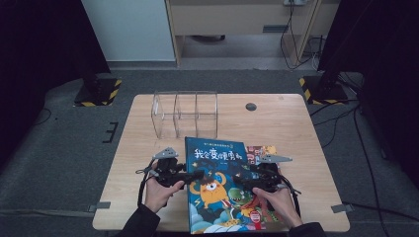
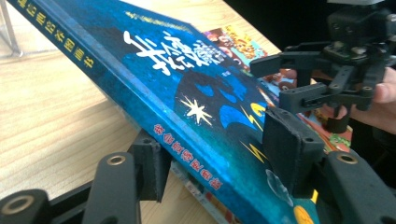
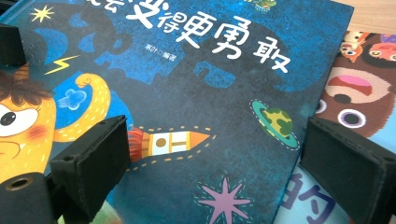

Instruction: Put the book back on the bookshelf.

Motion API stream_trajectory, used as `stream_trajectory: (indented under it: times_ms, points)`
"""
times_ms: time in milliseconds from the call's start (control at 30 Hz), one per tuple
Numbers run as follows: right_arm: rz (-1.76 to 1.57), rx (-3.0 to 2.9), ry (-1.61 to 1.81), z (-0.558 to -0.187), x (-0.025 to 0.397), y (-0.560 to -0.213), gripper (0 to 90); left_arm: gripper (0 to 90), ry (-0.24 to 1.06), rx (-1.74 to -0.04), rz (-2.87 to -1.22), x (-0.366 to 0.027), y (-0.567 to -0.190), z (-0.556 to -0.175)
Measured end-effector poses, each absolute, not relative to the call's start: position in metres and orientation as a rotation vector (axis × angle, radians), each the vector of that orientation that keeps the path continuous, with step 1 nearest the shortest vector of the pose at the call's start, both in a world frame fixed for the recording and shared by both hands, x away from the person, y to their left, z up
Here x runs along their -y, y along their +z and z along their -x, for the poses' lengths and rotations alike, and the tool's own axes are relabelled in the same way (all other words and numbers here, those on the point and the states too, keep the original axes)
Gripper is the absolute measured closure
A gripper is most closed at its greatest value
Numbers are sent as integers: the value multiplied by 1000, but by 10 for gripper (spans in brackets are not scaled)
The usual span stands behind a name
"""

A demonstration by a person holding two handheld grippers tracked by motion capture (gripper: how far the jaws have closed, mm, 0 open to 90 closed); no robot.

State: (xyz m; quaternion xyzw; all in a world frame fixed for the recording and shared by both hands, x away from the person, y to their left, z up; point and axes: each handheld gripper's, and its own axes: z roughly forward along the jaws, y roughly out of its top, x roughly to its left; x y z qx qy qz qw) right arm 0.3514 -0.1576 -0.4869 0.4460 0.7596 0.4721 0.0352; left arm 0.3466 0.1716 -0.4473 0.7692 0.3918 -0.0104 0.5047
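Observation:
A blue picture book (image 1: 217,187) with cartoon monsters and white Chinese characters lies over a second colourful book (image 1: 262,150) on the wooden table (image 1: 143,148). My left gripper (image 1: 195,174) is at the blue book's left, spine edge. In the left gripper view its jaws (image 2: 219,154) straddle the blue book (image 2: 187,93), one pad under the raised spine and one on the cover. My right gripper (image 1: 239,177) hovers open over the cover. In the right gripper view its jaws (image 3: 215,154) stand wide apart above the blue book (image 3: 210,93), beside the second book (image 3: 359,93).
A clear acrylic divider rack (image 1: 185,113) stands at the back of the table, just beyond the books. A small dark round hole (image 1: 251,106) sits in the tabletop at the back right. Bare wood lies to the left and right of the books.

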Motion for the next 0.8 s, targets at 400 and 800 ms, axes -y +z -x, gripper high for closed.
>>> stream_trajectory:
  times_ms: [400, 800]
  points:
    - [-1363, -2348, 1516, -353, 159, -488, 65, 482, -33, -867, -1858, -173, -438, -343]
    - [-1325, -2291, 1613, -353, 161, -482, 57, 506, 28, -754, -1871, -172, -423, -334]
